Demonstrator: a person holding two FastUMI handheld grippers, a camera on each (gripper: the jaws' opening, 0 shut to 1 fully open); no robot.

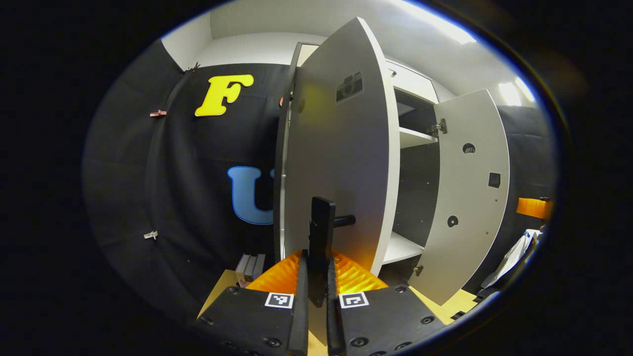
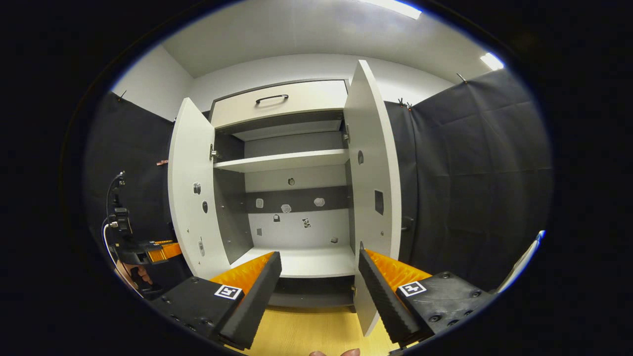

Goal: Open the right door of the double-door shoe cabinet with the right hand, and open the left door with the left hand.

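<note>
White left door (image 1: 341, 163) swung open, left gripper (image 1: 317, 277) clamped on its handle (image 1: 322, 232), right gripper (image 2: 319, 282) spread wide, clear of right door (image 2: 372, 163).

Matt smooth laminate cabinet doors (image 2: 190, 188) at frame centre, dark matt handle (image 1: 322, 232), pale wood-grain floor (image 2: 306, 333) at bottom, creased black cloth wall (image 2: 470, 173) at right.

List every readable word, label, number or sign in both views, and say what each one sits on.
None can be read.
The square coded markers on the tongs are patterns, not text.
A dark patch on the left door is too blurred to read.
Small stickers on the cabinet's back panel are too small to read.
</note>
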